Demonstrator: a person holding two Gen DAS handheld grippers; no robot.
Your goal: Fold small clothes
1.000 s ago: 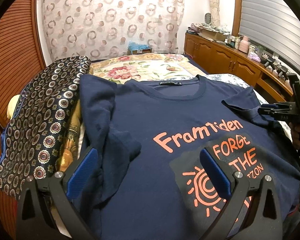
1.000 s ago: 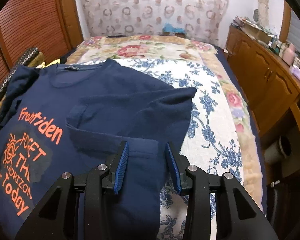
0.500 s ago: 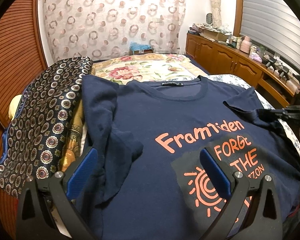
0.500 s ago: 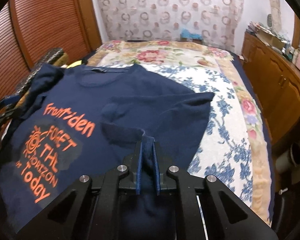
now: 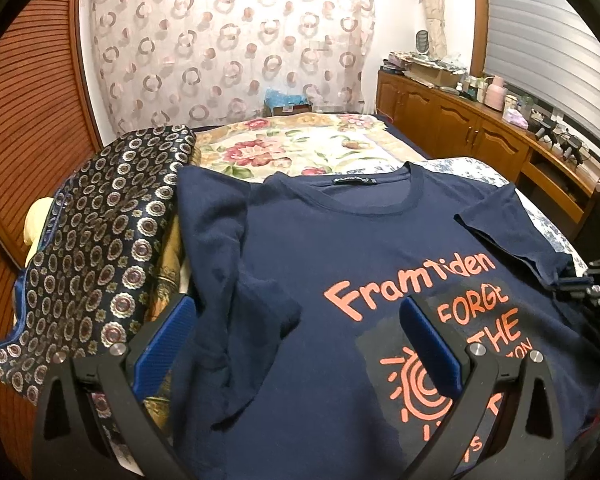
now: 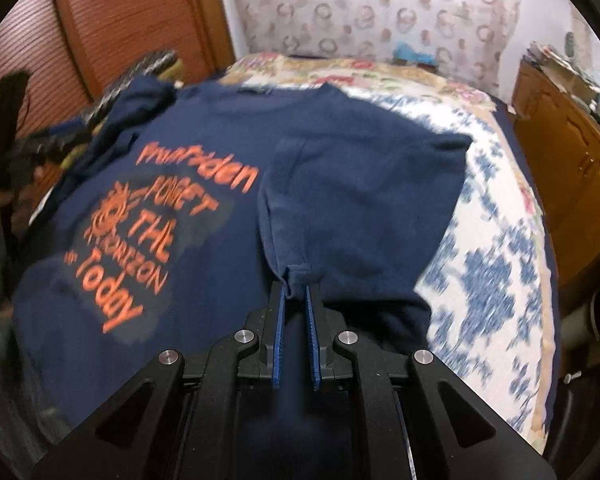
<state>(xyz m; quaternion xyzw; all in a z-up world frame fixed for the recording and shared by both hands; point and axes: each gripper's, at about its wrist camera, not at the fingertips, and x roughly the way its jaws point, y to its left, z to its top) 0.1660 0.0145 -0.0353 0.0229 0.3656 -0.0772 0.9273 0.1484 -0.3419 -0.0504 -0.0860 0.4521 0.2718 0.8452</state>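
A navy T-shirt (image 5: pixel 340 248) with orange print lies face up on the bed; it also shows in the right wrist view (image 6: pixel 204 128). Its left sleeve (image 5: pixel 236 288) is folded in over the body. My left gripper (image 5: pixel 296 320) is open and empty above the shirt's lower left part. My right gripper (image 6: pixel 296 292) is shut on the hem of the right sleeve (image 6: pixel 360 184), which is lifted and drawn in over the shirt. In the left wrist view the right gripper (image 5: pixel 592 284) shows at the right edge, holding that sleeve (image 5: pixel 508 232).
A dark patterned cloth (image 5: pixel 100 248) lies left of the shirt against the wooden slatted wall (image 5: pixel 24 152). A floral bedspread (image 6: pixel 496 240) covers the bed to the right. A wooden cabinet (image 5: pixel 480 140) runs along the right side.
My right gripper closed on the right sleeve's hem, then lifted it and carried it inward over the shirt. The left gripper stayed open and nearly still.
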